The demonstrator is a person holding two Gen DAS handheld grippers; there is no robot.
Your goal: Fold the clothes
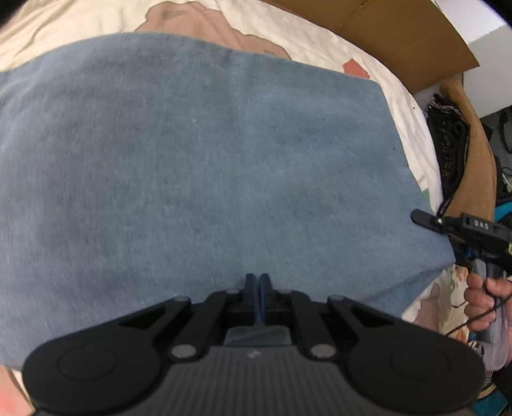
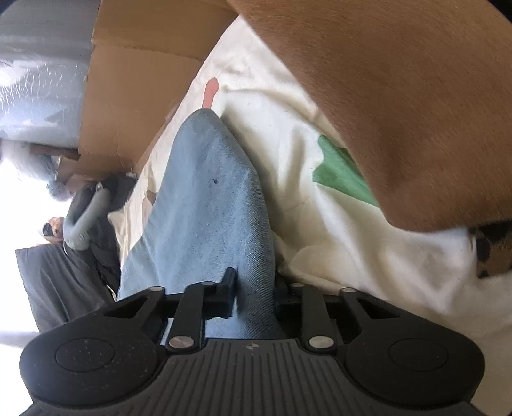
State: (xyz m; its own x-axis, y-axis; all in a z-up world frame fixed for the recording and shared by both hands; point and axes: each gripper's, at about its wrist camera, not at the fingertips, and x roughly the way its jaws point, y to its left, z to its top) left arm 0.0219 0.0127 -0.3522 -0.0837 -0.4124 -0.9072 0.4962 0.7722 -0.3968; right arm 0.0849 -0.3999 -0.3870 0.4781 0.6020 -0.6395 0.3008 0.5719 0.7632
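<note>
A blue garment (image 1: 192, 160) lies spread flat over a cream printed bed sheet (image 1: 80, 22) and fills most of the left wrist view. My left gripper (image 1: 257, 281) is at its near edge, jaws together with a thin strip of blue cloth pinched between them. At the garment's right edge, my right gripper (image 1: 422, 217) comes in from the side, held by a hand (image 1: 483, 300). In the right wrist view, a raised fold of the blue garment (image 2: 208, 198) runs between the fingers of my right gripper (image 2: 254, 278). The cloth fills the gap and hides the right finger.
A cardboard box (image 1: 400, 32) stands at the bed's far side, also seen as the cardboard box (image 2: 128, 96). A brown plush blanket (image 2: 400, 96) lies over the cream sheet (image 2: 320, 224) close to the right. Dark patterned fabric (image 1: 451, 144) hangs past the bed's edge. A grey bag (image 2: 57, 281) is below on the left.
</note>
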